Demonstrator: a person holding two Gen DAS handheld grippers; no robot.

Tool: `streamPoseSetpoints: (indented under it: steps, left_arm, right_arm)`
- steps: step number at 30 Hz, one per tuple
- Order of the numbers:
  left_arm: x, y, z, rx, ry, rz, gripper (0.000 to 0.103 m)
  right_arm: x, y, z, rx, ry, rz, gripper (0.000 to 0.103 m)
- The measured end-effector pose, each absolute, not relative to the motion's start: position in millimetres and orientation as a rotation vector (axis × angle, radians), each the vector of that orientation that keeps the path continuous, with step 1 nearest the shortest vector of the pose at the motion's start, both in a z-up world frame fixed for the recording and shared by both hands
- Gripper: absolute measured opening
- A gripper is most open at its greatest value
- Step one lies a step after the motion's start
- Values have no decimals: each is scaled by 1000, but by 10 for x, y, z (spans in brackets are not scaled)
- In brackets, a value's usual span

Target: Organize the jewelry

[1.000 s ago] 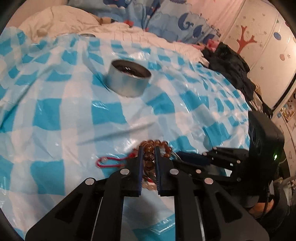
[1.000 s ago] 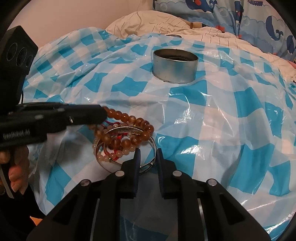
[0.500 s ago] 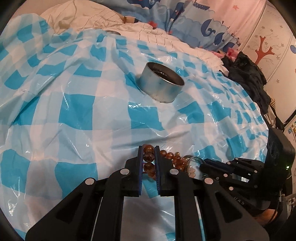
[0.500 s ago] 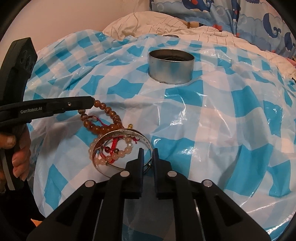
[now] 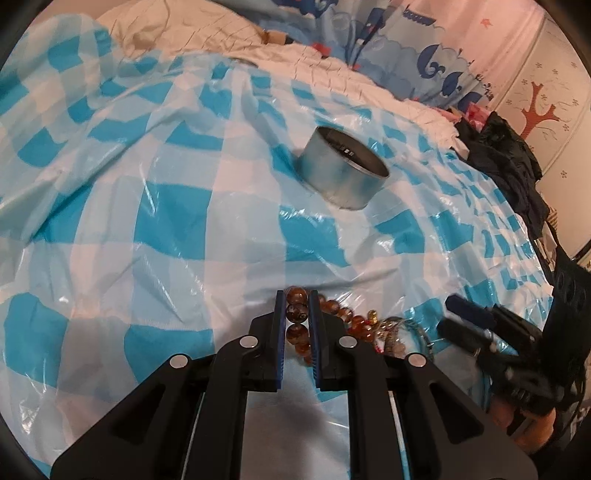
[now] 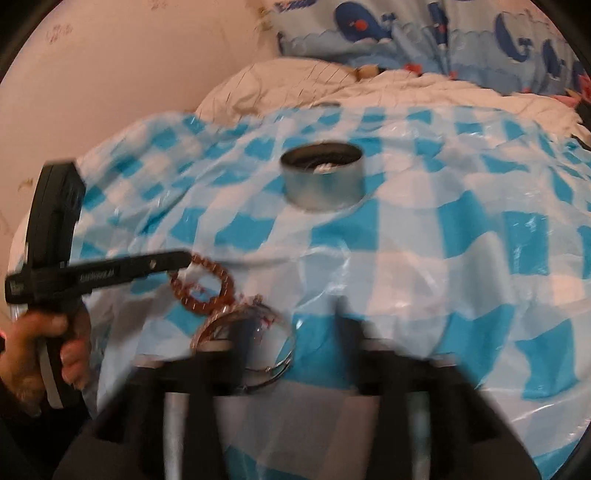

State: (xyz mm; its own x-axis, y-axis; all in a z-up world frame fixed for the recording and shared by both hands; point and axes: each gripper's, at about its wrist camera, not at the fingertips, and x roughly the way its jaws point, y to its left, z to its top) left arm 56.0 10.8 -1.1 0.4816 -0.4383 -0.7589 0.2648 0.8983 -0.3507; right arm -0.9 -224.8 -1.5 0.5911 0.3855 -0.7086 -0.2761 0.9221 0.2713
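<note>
My left gripper (image 5: 297,308) is shut on a brown bead bracelet (image 5: 295,312) and lifts one end of it off the blue checked sheet; the bracelet hangs from its tips in the right wrist view (image 6: 201,284). A silver bangle (image 6: 251,343) with pale beads and red cord lies under my right gripper (image 6: 291,325), whose fingers are blurred and spread wide apart, open. A round metal tin (image 5: 341,171) stands open further back; it also shows in the right wrist view (image 6: 323,181).
The blue-and-white checked plastic sheet (image 5: 166,221) covers a bed. White bedding (image 6: 314,85) and a whale-print pillow (image 6: 406,33) lie behind. Dark clothes (image 5: 506,158) are piled at the right by the wall.
The left gripper has raised the brown bracelet away from the bangle pile. The right gripper has gone from shut to wide open and is moving, blurred.
</note>
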Motion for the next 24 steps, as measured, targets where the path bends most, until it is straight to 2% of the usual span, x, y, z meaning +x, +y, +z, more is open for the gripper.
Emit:
streamPoseSetpoints:
  steps: [2, 3, 6, 11, 13, 15, 19, 22, 24]
  left_arm:
    - [569, 109, -40, -200, 990, -424, 11]
    - [569, 106, -45, -201, 992, -422, 11]
    - [576, 109, -53, -203, 994, -420, 11]
    - [577, 110, -52, -203, 992, -423, 11]
    - [576, 111, -53, -203, 993, -422, 11]
    - [576, 111, -55, -203, 994, -422, 11]
    - [594, 124, -87, -211, 1011, -415, 12]
    - [626, 156, -133, -240, 1032, -418, 20]
    - [647, 164, -167, -256, 1044, -419, 32]
  right_arm:
    - [-18, -2137, -68, 79, 875, 393, 38]
    - [-25, -2097, -95, 58, 884, 394, 27]
    - [-33, -2045, -185, 5, 920, 373, 7]
    - [-94, -2139, -51, 13, 836, 340, 5]
    - [-97, -2215, 0, 27, 804, 305, 0]
    - [-85, -2311, 63, 41, 768, 253, 0]
    - [-18, -2462, 30, 112, 806, 227, 1]
    - [14, -2444, -1, 138, 848, 281, 1]
    - [18, -2397, -38, 141, 875, 312, 1]
